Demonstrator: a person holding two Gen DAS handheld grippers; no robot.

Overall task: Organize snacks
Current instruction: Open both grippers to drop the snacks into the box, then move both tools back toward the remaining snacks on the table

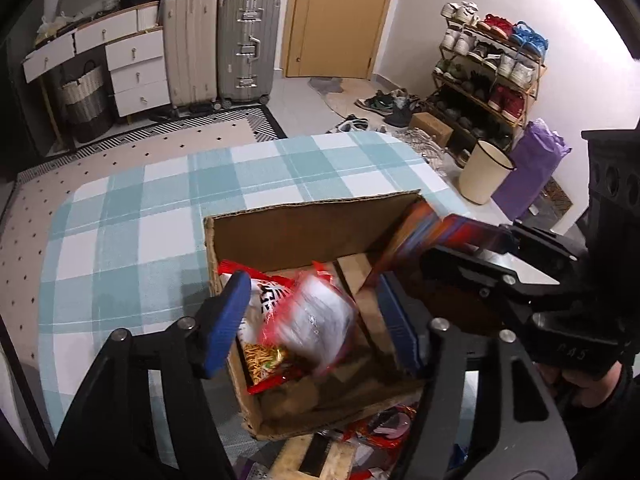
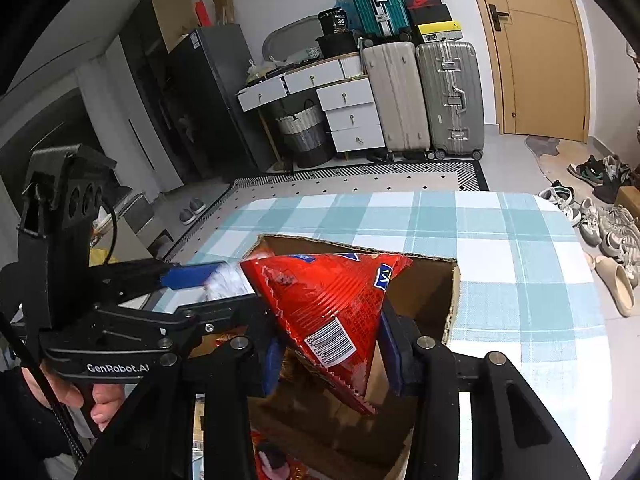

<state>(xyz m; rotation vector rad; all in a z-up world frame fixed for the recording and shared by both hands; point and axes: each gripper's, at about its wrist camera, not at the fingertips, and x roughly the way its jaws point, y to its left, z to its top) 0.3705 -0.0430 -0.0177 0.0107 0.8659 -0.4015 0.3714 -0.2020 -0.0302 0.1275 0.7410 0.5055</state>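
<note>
In the left wrist view, your left claw (image 1: 316,320) stood spread over the cardboard box (image 1: 308,224) on the checked table (image 1: 132,216), pointing steeply down into it; a noodle packet (image 1: 288,320) with red edges and a clear window sat blurred between the blue fingers (image 1: 226,320), inside the box toward its left wall, and the pads did not look pressed on it, so I judged it let go. That packet looked light, crinkly and brittle inside, best taken by a sealed edge rather than squeezed across the middle. At the box's right wall your right claw (image 1: 464,240) reached in with a red-orange bag. In the right wrist view, your right claw (image 2: 332,354) had the red chip bag (image 2: 328,300) between its fingers over the box's (image 2: 452,304) open top, barcode facing the camera; whether the pads were pressing on it I could not tell. The bag seemed puffy, slick and easily crushed, so a hold on its crimped seam would suit. Your left claw (image 2: 208,280) entered across the box's left side, a hand (image 2: 96,396) gripping its handle.
</note>
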